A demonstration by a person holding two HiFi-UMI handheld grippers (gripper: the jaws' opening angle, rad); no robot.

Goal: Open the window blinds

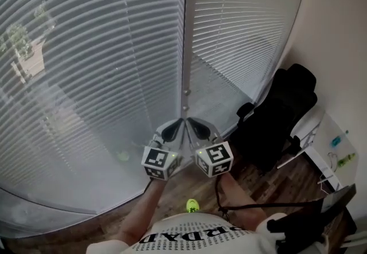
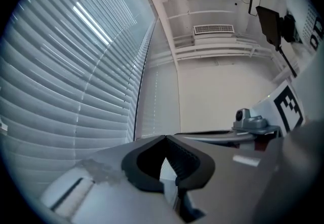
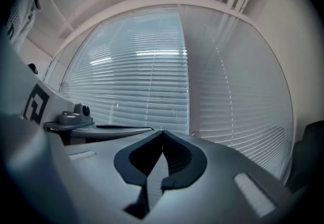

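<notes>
Though empty and tightly narrow, left tool [image 2: 164,137] and right tool [image 3: 162,131] before the window blinds [image 1: 86,63].

head view: high, steeply down onto blinds [image 1: 86,75] | left gripper view: near-level, skimming close along blinds | right gripper view: level, facing blinds | shared: blinds, window post [image 1: 188,29]
</notes>
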